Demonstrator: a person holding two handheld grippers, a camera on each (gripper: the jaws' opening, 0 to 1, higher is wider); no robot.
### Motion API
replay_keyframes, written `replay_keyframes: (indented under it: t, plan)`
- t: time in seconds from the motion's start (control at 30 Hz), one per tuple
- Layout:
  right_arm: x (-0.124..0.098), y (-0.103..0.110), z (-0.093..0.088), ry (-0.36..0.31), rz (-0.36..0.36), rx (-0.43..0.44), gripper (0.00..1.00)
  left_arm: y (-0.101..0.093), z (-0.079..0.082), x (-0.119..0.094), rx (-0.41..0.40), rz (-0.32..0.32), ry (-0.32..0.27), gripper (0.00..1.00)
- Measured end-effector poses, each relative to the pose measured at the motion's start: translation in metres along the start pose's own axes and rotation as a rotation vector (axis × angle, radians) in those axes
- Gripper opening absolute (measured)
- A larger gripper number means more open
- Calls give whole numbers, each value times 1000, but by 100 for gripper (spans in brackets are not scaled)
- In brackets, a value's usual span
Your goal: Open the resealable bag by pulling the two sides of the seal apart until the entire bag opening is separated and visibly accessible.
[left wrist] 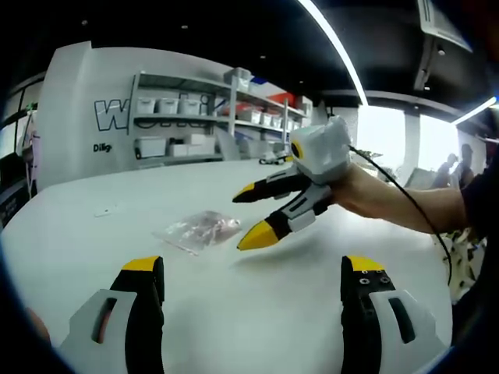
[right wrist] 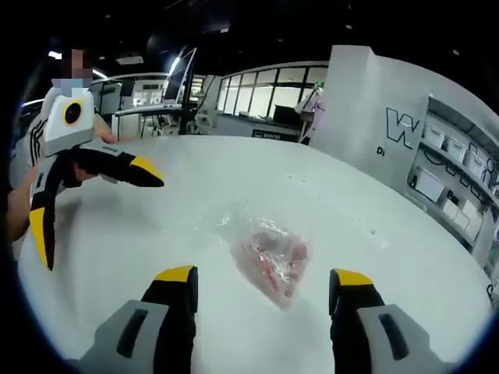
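Observation:
A clear resealable bag (left wrist: 199,229) with reddish-pink contents lies flat on the white table (left wrist: 257,312). My left gripper (left wrist: 255,269) is open, a short way in front of the bag, nothing between its yellow-tipped fingers. The right gripper (left wrist: 253,214) comes into the left gripper view from the right, held by a hand, open, its tips just right of the bag. In the right gripper view the bag (right wrist: 273,261) lies just beyond my open right gripper (right wrist: 263,279). The left gripper (right wrist: 97,202) shows there at the left, open and held above the table.
A small flat scrap (left wrist: 106,210) lies on the table left of the bag. Shelves with white bins (left wrist: 195,125) stand behind the table by a white wall with lettering. A cable (left wrist: 405,202) runs from the right gripper along the person's forearm.

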State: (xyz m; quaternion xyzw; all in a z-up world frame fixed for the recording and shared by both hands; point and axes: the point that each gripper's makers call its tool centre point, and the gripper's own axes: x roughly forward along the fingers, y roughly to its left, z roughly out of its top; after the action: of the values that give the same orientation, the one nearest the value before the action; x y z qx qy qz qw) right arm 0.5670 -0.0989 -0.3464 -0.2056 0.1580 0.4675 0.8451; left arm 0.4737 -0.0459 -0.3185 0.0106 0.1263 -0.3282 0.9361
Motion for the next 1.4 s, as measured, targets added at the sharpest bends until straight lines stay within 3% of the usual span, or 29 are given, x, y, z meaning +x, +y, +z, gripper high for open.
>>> replay_keyframes:
  t: [1.4]
  plan:
    - [22, -5, 9, -25, -9, -10, 54, 3, -1, 1, 1, 2, 4, 93]
